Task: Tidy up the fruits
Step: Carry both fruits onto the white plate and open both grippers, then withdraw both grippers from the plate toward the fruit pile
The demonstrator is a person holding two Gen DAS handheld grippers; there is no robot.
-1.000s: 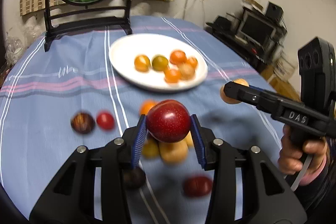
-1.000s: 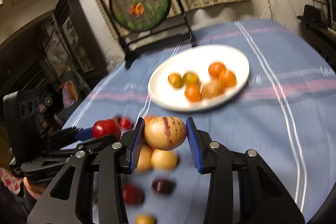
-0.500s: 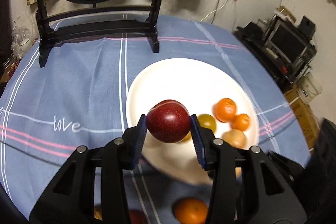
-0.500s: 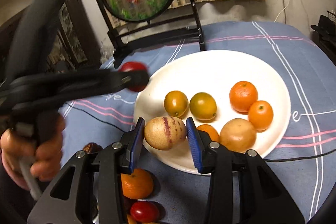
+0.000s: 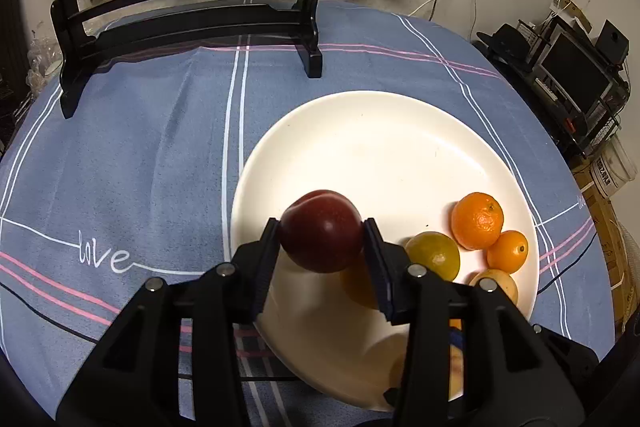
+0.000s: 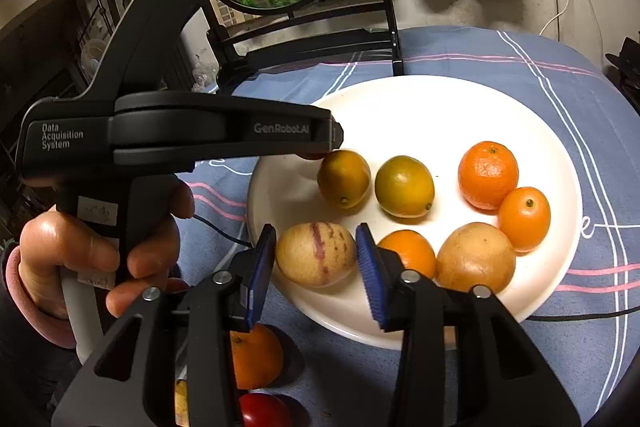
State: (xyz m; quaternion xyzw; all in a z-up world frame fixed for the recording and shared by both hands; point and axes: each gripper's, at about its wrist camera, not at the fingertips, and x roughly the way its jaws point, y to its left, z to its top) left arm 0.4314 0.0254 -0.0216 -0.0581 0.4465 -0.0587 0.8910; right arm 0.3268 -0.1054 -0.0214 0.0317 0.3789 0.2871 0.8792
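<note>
A dark red plum (image 5: 322, 231) sits between the pads of my left gripper (image 5: 321, 227), just above the near left part of the white plate (image 5: 380, 147). The jaws are opening, and the pads still touch the plum. My right gripper (image 6: 316, 251) has a tan, purple-streaked fruit (image 6: 316, 253) between its blue pads, low over the plate (image 6: 440, 115) at its near left rim. These jaws are opening too, with the pads still against the fruit. Several orange, greenish and tan fruits (image 6: 404, 187) lie on the plate. In the right wrist view the left tool's black body (image 6: 180, 135) mostly hides the plum.
A black stand with a round goldfish panel (image 5: 192, 19) rises behind the plate. A hand (image 6: 100, 247) grips the left tool. An orange (image 6: 256, 355) and a red fruit (image 6: 264, 409) lie on the blue cloth (image 5: 140, 147) near me. The table's edge curves at the right.
Both grippers have carried their fruits forward from above the loose fruits to low over the plate. The plum and the streaked fruit are still between the pads.
</note>
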